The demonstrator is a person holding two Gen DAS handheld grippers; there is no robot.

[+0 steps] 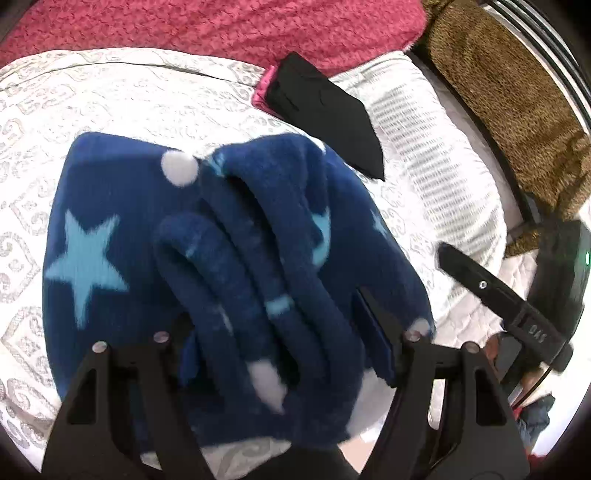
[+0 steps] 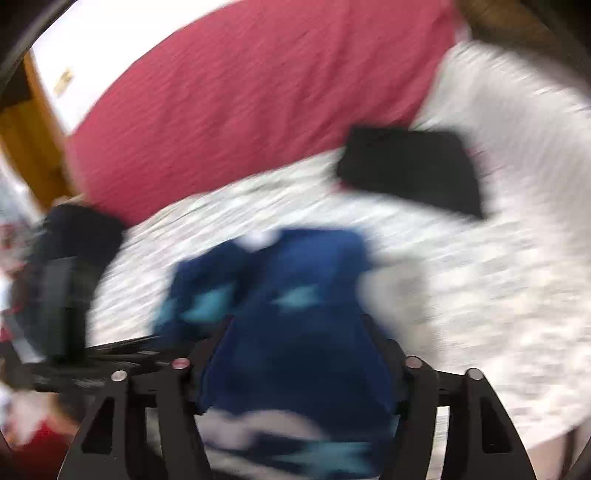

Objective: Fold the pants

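Observation:
The pants [image 1: 122, 236] are navy fleece with light-blue stars and white pompoms, lying folded on a white patterned bedspread [image 1: 110, 99]. My left gripper [image 1: 273, 325] has a thick bunched fold of the fleece between its wide-set fingers. In the blurred right wrist view the pants [image 2: 295, 295] fill the space between the fingers of my right gripper [image 2: 299, 332], which also holds fleece. The right gripper [image 1: 491, 284] shows at the right edge of the left wrist view.
A folded black garment [image 1: 328, 110] with a pink one under it lies beyond the pants, and shows in the right wrist view [image 2: 410, 166]. A red blanket [image 1: 221, 26] lies at the back, a brown blanket [image 1: 517, 103] at right.

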